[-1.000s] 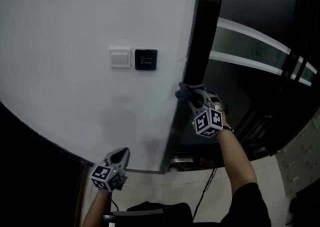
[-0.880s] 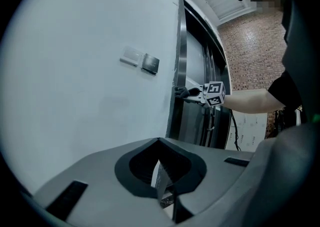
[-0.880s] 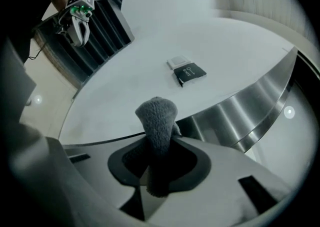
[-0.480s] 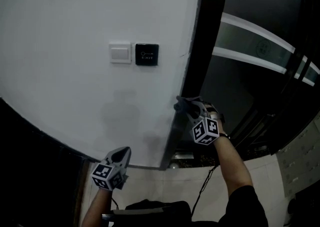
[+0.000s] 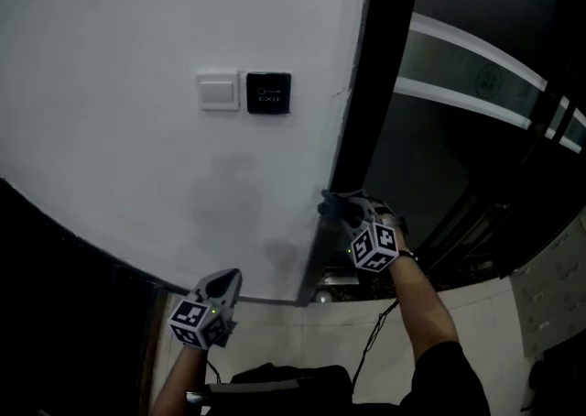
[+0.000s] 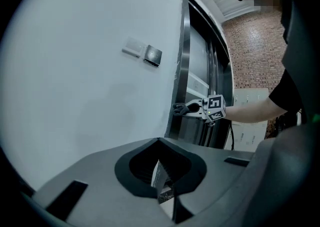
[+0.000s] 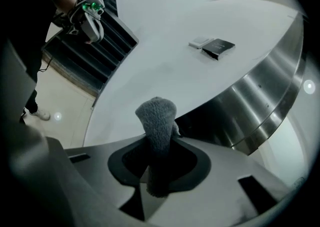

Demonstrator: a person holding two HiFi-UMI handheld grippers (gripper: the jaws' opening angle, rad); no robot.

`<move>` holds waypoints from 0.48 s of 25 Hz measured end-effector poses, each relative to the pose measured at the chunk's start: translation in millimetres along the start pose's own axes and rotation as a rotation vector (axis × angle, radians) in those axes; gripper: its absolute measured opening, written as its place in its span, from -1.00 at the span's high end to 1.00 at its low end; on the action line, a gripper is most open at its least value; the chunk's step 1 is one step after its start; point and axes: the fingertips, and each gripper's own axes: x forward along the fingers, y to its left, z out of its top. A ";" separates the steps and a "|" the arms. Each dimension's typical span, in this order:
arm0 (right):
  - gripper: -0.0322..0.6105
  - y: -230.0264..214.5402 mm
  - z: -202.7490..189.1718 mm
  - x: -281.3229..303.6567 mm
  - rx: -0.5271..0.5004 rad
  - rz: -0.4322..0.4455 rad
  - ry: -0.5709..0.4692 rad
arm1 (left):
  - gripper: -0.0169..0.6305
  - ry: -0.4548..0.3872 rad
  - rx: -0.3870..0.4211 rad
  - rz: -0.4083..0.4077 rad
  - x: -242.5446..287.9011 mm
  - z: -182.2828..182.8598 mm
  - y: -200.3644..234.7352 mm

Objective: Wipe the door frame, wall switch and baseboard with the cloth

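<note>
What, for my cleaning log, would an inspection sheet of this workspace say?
Surface: white wall, no marks made out.
Job's things: grey cloth at the metal door frame edge; white wall switch; baseboard not clearly made out.
Clutter: nothing seen.
Grippers: right gripper shut on the cloth; left gripper shut, empty, held low.
Cables: black cable trailing below the right arm.
Surroundings: black exit button beside the switch; pale floor.
</note>
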 end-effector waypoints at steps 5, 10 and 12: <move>0.62 10.4 -4.5 5.7 0.035 0.022 -0.002 | 0.97 0.012 0.000 -0.001 5.3 -3.5 3.1; 0.62 34.9 -18.2 18.3 0.043 0.086 0.031 | 0.97 0.019 -0.003 -0.008 8.7 -6.7 3.8; 0.62 47.5 -26.4 24.8 0.045 0.115 0.056 | 0.97 0.021 -0.005 -0.003 8.4 -8.1 7.2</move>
